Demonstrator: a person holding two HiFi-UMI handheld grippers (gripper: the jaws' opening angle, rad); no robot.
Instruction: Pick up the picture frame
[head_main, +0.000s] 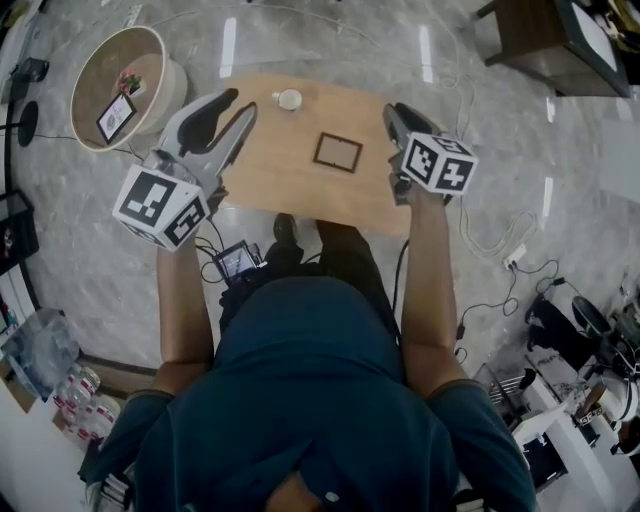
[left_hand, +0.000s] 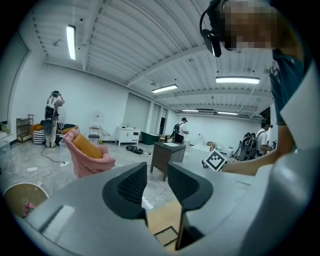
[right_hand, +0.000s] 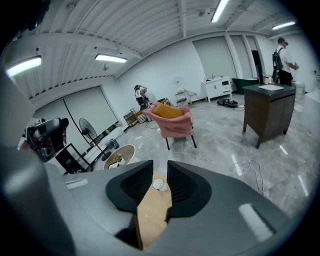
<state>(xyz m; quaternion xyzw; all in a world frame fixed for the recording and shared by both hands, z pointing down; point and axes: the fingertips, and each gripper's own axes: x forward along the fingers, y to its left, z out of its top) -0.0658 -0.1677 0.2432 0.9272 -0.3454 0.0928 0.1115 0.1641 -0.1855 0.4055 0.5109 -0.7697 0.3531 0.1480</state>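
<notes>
- Jaws of the left gripper stand a little apart, and nothing sits between them.
- Jaws of the right gripper stand a little apart too, and they pinch nothing. A small white cup shows far off through the gap.
- Both grippers are up in the air over a wooden table. The left one is over the table's left end and the right one is over its right end.
- The picture frame lies flat on the table, about in the middle, between the two grippers. It touches neither of them.
- The frame has a dark edge and a light inside.
- The cup stands near the far edge of the table, apart from the frame.
- A round tub sits on the floor to the left of the table. A small picture and a pink flower are inside it.
- A pink chair and a dark cabinet stand farther off on the shiny grey floor.
- White wires lie on the floor near the table.
</notes>
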